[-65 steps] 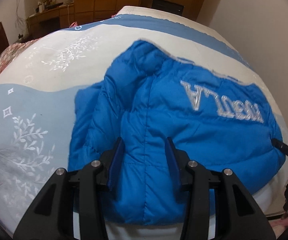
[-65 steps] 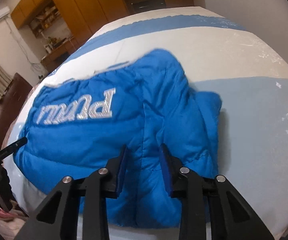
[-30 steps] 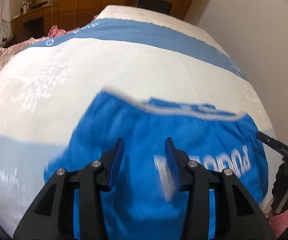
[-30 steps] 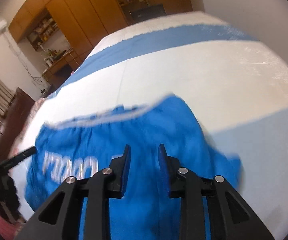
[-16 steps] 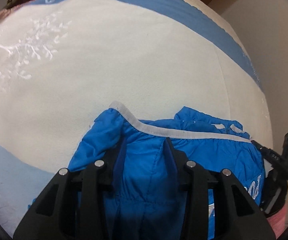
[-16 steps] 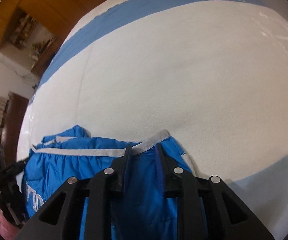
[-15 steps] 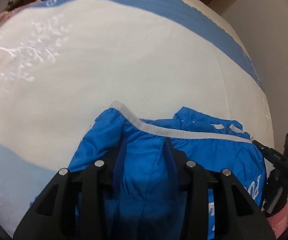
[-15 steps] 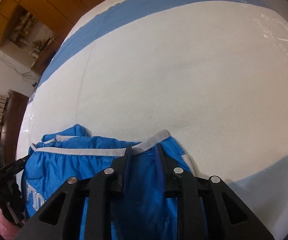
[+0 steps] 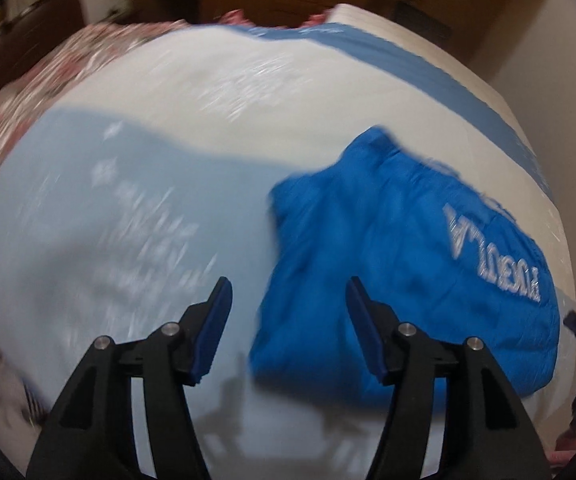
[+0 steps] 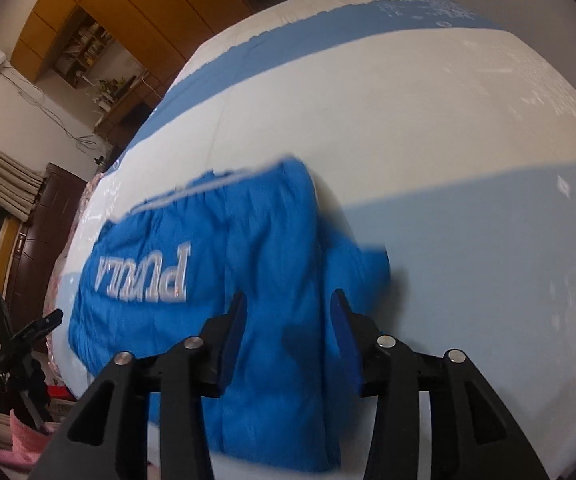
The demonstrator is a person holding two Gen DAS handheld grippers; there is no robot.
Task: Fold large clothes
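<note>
A bright blue puffer jacket [image 9: 407,264] with silver lettering lies folded on the bed, right of centre in the left wrist view and at lower centre in the right wrist view [image 10: 224,280]. My left gripper [image 9: 288,320] is open and empty, above the jacket's left edge and the sheet. My right gripper [image 10: 288,320] is open and empty, above the jacket's near right part. Both views are blurred by motion.
The bed [image 9: 128,220] has a white and light blue sheet [image 10: 487,240] with a darker blue band at the far end. A floral blanket [image 9: 28,80] lies at far left. Wooden cabinets [image 10: 128,0] and a dark tripod [image 10: 12,344] stand beside the bed.
Both grippers let go of the jacket, opened and pulled back. The jacket now lies folded on the bed with its lettering on top. The left view has swung left.
</note>
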